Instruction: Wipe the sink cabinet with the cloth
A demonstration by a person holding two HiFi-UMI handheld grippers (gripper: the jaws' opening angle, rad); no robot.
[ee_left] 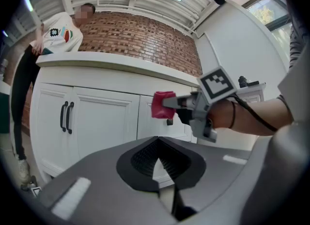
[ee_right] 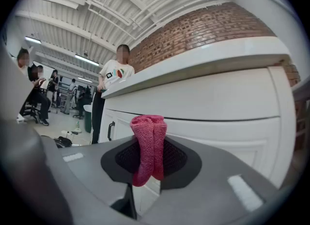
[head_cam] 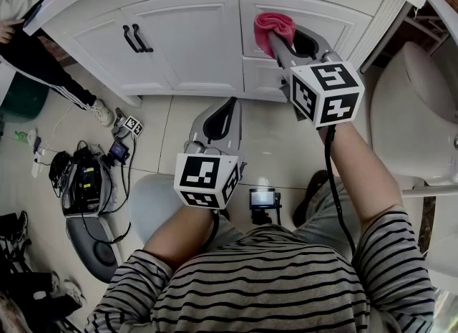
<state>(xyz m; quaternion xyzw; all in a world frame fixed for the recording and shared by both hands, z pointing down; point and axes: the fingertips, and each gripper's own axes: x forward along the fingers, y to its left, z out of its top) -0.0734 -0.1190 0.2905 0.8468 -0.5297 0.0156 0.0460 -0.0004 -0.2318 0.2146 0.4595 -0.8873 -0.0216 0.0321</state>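
The white sink cabinet [head_cam: 193, 38] fills the top of the head view, its left doors bearing two black handles [head_cam: 133, 38]. A pink knitted cloth [head_cam: 273, 27] is bunched up and pressed against the cabinet's right front, near the top. My right gripper [head_cam: 276, 42] is shut on the cloth, which hangs folded between the jaws in the right gripper view as cloth [ee_right: 148, 146]. My left gripper [head_cam: 230, 104] is held lower, over the tiled floor, pointing at the cabinet and apart from it. Its jaws are shut with nothing in them, and it sees the cloth [ee_left: 162, 105] ahead.
A white toilet [head_cam: 415, 102] stands close on the right. A person in black trousers [head_cam: 43, 59] leans on the counter at the left end. Cabled equipment [head_cam: 86, 181] lies on the floor at left, and a small camera [head_cam: 262, 198] sits near my knees.
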